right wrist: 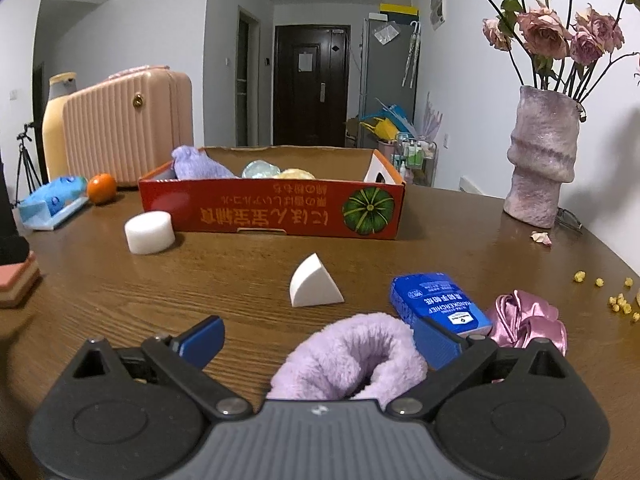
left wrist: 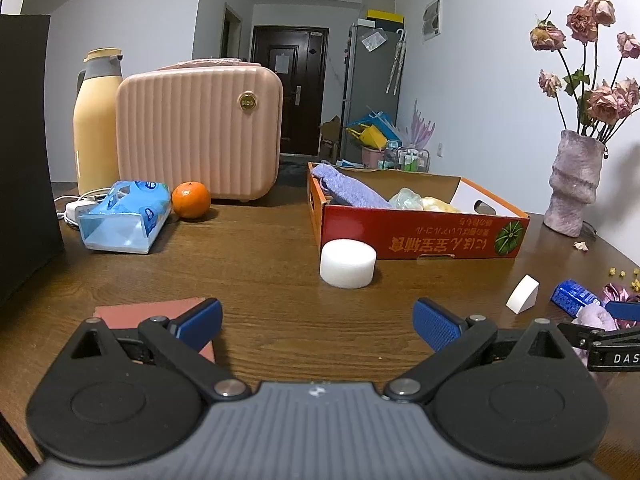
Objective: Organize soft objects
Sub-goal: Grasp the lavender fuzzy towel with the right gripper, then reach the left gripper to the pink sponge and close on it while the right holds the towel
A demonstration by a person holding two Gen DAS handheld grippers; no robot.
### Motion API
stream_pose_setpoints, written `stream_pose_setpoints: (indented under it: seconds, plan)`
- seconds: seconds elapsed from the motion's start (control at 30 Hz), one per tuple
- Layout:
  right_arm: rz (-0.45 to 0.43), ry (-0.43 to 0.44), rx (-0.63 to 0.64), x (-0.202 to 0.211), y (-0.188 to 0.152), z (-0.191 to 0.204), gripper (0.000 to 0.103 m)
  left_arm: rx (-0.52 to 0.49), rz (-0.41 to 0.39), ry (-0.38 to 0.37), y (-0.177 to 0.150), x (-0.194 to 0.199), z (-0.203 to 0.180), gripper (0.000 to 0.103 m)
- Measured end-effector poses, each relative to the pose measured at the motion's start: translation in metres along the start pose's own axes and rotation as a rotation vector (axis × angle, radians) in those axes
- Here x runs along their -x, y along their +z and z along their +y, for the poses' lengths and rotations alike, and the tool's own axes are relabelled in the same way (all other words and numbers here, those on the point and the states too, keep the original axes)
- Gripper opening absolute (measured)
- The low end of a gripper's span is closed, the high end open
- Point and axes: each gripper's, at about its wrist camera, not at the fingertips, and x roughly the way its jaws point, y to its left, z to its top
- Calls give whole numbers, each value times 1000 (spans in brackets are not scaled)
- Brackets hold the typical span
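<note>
right gripper [right wrist: 316, 344] spread wide around the fluffy lilac roll [right wrist: 348, 356] near the desk's front edge, likely set to grab it for the red box [right wrist: 272, 216]; left gripper [left wrist: 318, 322] wide, empty; white wedge [right wrist: 314, 282] and tissue pack [right wrist: 440, 304] crowd the path

At your ten o'clock a pink suitcase [left wrist: 200, 132] stands beside a yellow thermos [left wrist: 96, 120], an orange [left wrist: 191, 199] before them; at two o'clock, a vase [left wrist: 574, 182] holds dried roses [left wrist: 592, 60].
</note>
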Motion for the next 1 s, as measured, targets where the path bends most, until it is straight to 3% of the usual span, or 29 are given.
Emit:
stream_pose_setpoints:
  seconds: [0.17,0.3,0.4,0.6,1.0]
  plan:
    - [70,-47,-3,-12,-1,-2,91,1,14,7,-1,-3,0,103]
    - [114,-34,-19,-18,-4,-6,57,1,16,7,0,-3,0,103]
    - [115,-18,-22,-18,-5,-6,41,2,20,8,0,-4,0,103]
    - [82,21,-43,-13,-3,-8,32,13,17,23,1,-2,4,103]
    - [-16,48,-63,1,3,-12,32,61,2,121,11,-2,41,103]
